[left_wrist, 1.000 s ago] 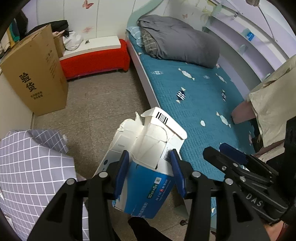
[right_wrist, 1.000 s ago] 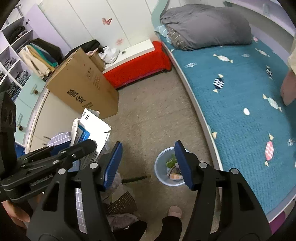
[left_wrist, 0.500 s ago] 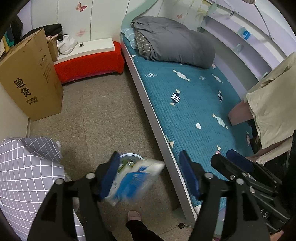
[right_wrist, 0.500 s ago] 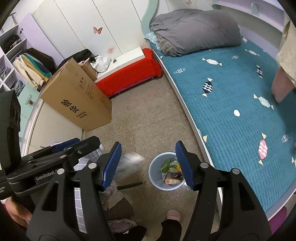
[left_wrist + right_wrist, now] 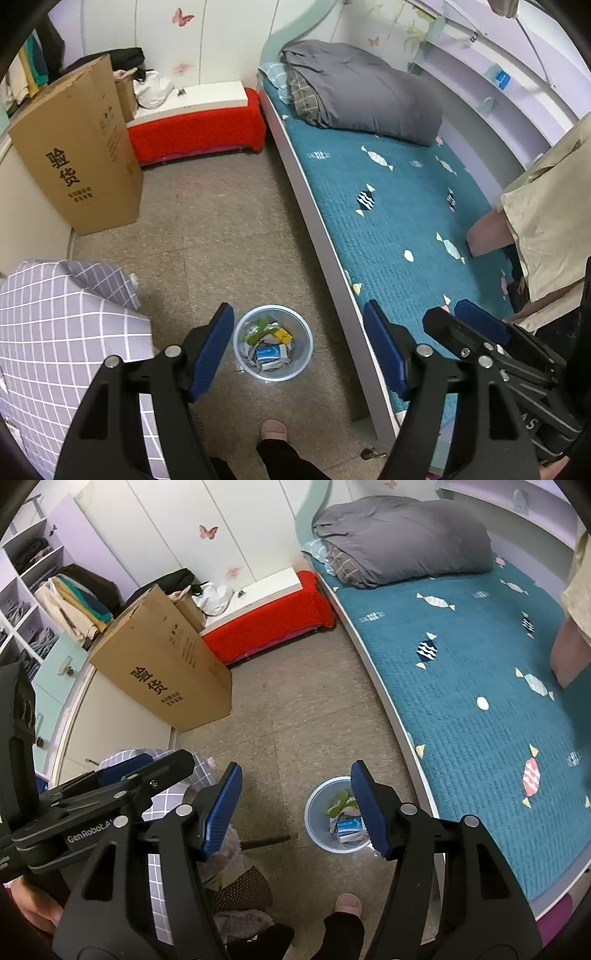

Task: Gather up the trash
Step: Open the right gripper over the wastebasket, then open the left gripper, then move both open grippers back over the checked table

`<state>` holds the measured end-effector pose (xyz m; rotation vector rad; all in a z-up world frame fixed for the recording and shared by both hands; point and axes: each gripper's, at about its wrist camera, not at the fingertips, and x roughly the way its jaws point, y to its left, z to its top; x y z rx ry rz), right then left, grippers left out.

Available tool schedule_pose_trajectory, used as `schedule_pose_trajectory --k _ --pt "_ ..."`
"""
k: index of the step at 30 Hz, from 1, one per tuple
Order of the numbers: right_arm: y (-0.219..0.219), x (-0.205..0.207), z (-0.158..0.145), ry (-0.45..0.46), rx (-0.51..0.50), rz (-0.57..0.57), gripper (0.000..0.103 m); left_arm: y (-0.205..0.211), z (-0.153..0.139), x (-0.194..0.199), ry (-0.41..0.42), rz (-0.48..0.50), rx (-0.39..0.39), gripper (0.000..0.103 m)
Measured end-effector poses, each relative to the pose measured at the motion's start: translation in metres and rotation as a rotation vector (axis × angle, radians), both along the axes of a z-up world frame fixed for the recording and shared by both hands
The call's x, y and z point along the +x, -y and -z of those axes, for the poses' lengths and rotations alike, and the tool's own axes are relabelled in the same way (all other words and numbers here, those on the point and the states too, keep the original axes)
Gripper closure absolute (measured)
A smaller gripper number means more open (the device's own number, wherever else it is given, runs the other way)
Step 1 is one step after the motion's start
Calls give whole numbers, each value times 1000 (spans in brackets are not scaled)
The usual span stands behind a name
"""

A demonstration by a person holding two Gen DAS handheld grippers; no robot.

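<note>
Left wrist view: my left gripper points down at the floor, jaws opening, nothing between the two blue pads. One pale trash bin stands on the floor just beside the bed frame. Inside it lies one blue-and-white carton, along with one green leafy scrap and one yellow piece; the other scraps are too jumbled to count.

One shoe tip shows below the bin, near it but apart.

Right wrist view: my right gripper also hangs released, two blue pads apart with only floor and the bin's left rim between them. The right pad covers part of the bin.

Around the floor:
- one tall cardboard box standing upright by the wall, two large printed characters on its face
- one red bench with a white top, against the far wall
- one bed with a teal quilt, one grey duvet heaped at its head
- one grey checked cloth at my left
- one dark rod lying on the floor left of the bin, apart from it
- butterfly stickers on the wall: two clear ones in the left wrist view, perhaps more, faint.
</note>
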<state>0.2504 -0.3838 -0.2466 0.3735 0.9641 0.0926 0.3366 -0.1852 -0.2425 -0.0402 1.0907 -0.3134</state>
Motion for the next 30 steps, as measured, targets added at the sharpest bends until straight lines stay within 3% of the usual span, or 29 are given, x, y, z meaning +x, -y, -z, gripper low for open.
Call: schedule_pose_trajectory --k 8,15,30 --pt "-37 -9 -7 18 -4 -77 41 -42 -10 -26 27 -90 -12 32" --pt "-101 -15 -13 31 -3 -198 41 -109 -19 -64 48 -210 -29 32" --pt "-333 -60 -14 44 -6 -444 40 -339 -21 -155 50 -465 -77 31"
